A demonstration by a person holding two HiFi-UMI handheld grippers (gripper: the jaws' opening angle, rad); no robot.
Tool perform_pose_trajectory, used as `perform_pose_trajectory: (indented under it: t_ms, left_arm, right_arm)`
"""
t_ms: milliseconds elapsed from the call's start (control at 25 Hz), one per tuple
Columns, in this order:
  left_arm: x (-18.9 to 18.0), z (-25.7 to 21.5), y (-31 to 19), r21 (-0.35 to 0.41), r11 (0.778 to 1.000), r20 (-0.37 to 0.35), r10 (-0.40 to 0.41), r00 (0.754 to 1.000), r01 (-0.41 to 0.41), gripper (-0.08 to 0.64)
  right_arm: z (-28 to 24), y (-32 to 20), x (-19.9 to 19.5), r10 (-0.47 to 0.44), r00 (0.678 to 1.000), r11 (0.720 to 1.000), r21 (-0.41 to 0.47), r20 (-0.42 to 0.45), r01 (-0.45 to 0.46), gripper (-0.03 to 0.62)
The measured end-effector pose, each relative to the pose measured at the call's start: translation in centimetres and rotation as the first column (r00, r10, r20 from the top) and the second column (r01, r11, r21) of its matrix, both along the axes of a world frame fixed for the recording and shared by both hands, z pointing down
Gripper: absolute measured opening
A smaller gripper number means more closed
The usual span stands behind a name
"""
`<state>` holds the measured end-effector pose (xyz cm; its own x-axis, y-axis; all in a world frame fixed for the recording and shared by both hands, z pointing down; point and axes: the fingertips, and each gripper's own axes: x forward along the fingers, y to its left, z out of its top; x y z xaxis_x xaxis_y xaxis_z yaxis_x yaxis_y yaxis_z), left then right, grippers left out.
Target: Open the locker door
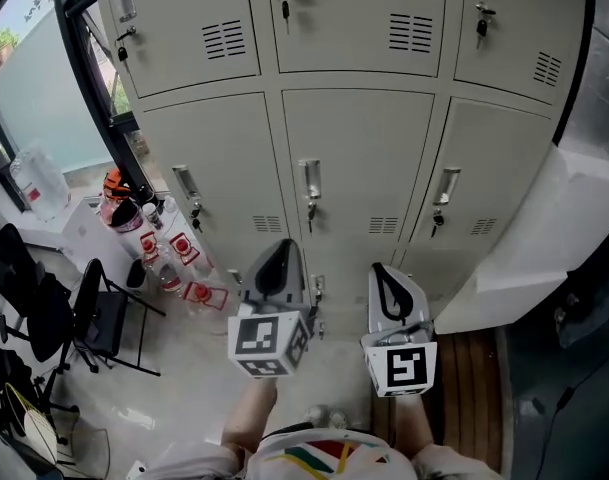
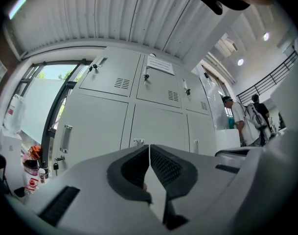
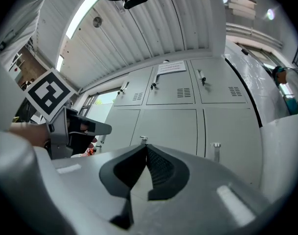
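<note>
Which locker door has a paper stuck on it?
The upper middle locker door: a white paper sits near its top edge. The doors beside it have none.

matt grey metal locker door [image 1: 359, 158]; wood floor [image 1: 474, 388].

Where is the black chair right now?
Head view, lower left: the black chair stands on the floor left of the lockers, beside red-labelled bottles.

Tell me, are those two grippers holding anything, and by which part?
Nothing is held. The left gripper and the right gripper both have their jaws closed together, empty, not touching the lockers.
</note>
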<state>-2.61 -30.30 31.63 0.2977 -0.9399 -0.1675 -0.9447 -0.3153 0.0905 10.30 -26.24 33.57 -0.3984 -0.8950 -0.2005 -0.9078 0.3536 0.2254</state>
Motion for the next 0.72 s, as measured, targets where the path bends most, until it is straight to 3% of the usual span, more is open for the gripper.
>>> perform_pose_trajectory:
  t_ms: [240, 480, 600, 720]
  left_arm:
    - [2.6, -3.8, -0.7, 0.079, 0.992, 0.031, 0.092, 0.995, -0.094, 0.018]
    - [2.6, -6.7, -1.8, 0.15, 0.983, 0.06, 0.095, 0.994, -0.103, 0.018]
    - [1.6, -9.6, -2.3, 0.221, 0.972, 0.106, 0.062, 0.992, -0.084, 0.018]
    - [0.3, -13.9, -2.8, 0.295, 0.953, 0.08, 0.049, 0.996, -0.071, 0.018]
  right_arm:
    - [-4.7, -0.6, -1.1, -0.006, 1.0, 0.995, 0.097, 0.002, 0.006, 0.005]
    - [-8.3, -2.1, -0.9, -0.002, 1.0, 0.988, 0.153, 0.022, -0.002, 0.005]
    - [-13.0, -2.8, -1.4, -0.064, 0.998, 0.964, 0.261, 0.014, 0.058, 0.005]
    - [-17.8, -3.3, -1.9, -0.087, 0.996, 0.926, 0.366, -0.019, 0.088, 0.005]
